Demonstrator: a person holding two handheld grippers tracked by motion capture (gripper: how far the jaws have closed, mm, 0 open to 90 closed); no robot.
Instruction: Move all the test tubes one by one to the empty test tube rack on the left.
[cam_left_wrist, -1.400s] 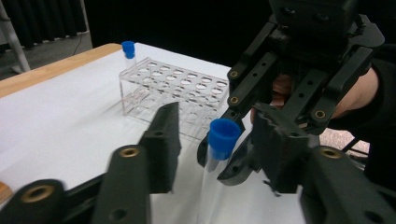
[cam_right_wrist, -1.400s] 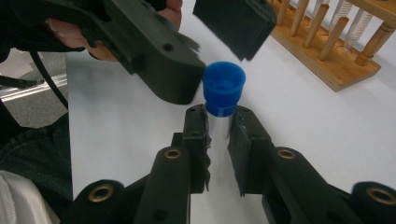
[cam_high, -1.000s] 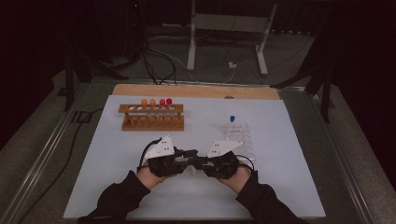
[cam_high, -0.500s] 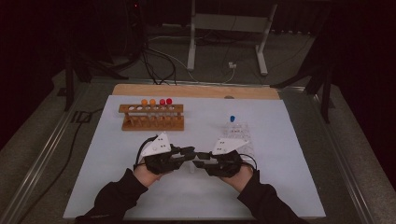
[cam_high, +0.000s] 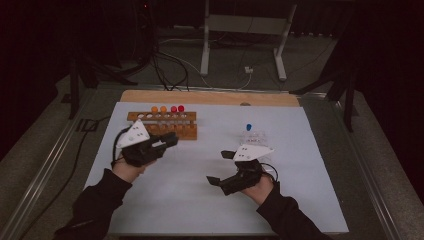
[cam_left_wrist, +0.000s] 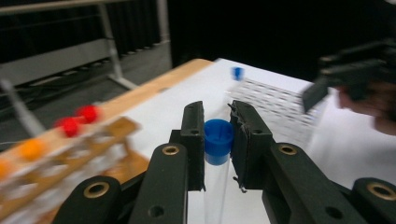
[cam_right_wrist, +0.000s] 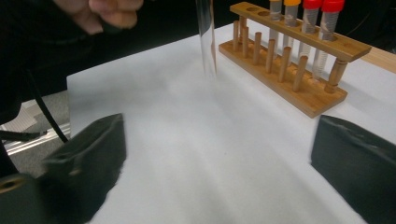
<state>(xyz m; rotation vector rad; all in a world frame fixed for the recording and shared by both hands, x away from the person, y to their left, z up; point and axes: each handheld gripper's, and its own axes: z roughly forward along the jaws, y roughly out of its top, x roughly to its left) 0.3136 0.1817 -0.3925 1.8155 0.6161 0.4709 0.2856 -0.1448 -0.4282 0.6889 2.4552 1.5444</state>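
Note:
My left gripper (cam_left_wrist: 218, 111) is shut on a clear test tube with a blue cap (cam_left_wrist: 218, 135), held upright just under the cap. In the high view the left gripper (cam_high: 170, 141) hovers right in front of the wooden tube rack (cam_high: 165, 126), which holds orange-capped and red-capped tubes. The right gripper (cam_high: 220, 167) stands wide open over the middle of the white mat, nothing between its jaws. In the right gripper view the open gripper (cam_right_wrist: 219, 154) faces the hanging clear tube (cam_right_wrist: 206, 42) and the wooden rack (cam_right_wrist: 299, 60).
A clear plastic rack (cam_high: 252, 137) with one blue-capped tube (cam_high: 248, 127) stands right of centre. The white mat (cam_high: 310, 200) covers the table, with a wooden board (cam_high: 210, 96) along its far edge. Cables and a metal stand lie on the floor beyond.
The grippers were together at mid-table; they have parted. The left has moved left toward the wooden rack with the tube, and the right has opened and drawn back.

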